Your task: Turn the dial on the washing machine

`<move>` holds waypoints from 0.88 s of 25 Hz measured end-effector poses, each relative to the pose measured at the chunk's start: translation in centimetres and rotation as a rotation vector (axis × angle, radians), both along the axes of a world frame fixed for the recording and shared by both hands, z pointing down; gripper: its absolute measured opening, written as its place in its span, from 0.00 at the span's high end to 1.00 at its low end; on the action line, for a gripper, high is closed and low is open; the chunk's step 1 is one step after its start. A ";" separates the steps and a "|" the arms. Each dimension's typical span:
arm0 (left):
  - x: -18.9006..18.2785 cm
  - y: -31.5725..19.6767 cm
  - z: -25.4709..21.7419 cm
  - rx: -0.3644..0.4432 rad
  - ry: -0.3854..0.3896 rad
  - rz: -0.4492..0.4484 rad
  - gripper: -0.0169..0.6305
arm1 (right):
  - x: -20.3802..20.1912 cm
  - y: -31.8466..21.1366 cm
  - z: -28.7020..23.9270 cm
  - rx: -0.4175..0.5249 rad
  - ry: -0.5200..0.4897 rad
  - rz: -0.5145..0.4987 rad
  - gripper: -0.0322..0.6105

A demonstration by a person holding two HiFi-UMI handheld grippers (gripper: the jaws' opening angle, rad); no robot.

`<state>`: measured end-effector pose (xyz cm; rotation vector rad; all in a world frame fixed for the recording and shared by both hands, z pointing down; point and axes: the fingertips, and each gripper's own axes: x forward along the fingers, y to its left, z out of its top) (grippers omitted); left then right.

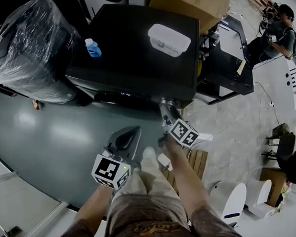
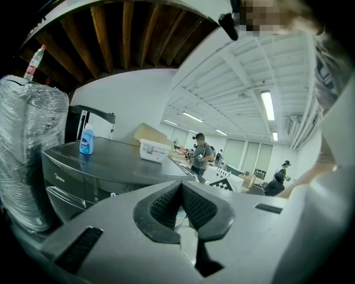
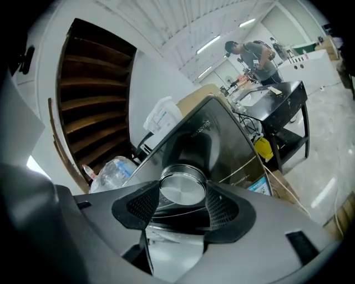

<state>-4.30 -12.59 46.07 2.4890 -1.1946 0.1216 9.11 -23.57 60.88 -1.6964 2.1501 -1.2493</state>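
The washing machine (image 1: 142, 46) is a dark box with a flat black top; its front faces me. On its front right corner sits a round silver dial (image 3: 182, 188). My right gripper (image 3: 183, 206) is shut on the dial, with one ribbed black pad against each side. In the head view the right gripper (image 1: 166, 105) reaches up to the machine's front edge and hides the dial. My left gripper (image 1: 129, 138) hangs lower and to the left, away from the machine, its jaws shut on nothing. In the left gripper view the left gripper (image 2: 181, 202) points past the machine's (image 2: 111, 166) front.
A blue bottle (image 1: 93, 48) and a white lidded box (image 1: 169, 40) stand on the machine's top. A plastic-wrapped bulky item (image 1: 28, 45) is on the left. A black table (image 1: 230, 65) stands on the right, with a person (image 1: 281, 33) beyond it. A wooden pallet (image 1: 196, 162) lies by my feet.
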 end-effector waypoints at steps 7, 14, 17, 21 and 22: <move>0.2 0.0 0.4 -0.010 -0.003 0.002 0.99 | 0.0 -0.1 0.0 0.012 -0.133 0.028 0.56; 0.4 0.3 0.4 -0.013 -0.009 0.005 0.99 | 0.2 0.0 0.2 0.021 -0.346 0.077 0.56; 0.4 0.4 0.5 -0.014 -0.011 0.006 0.99 | 0.2 0.1 0.4 0.019 -0.392 0.080 0.56; 0.4 0.5 0.4 -0.014 -0.014 0.008 0.99 | 0.7 0.4 0.2 0.027 -0.268 0.071 0.54; 0.4 0.5 0.4 -0.013 -0.014 0.008 0.99 | 0.6 0.4 0.0 0.032 -0.209 0.051 0.53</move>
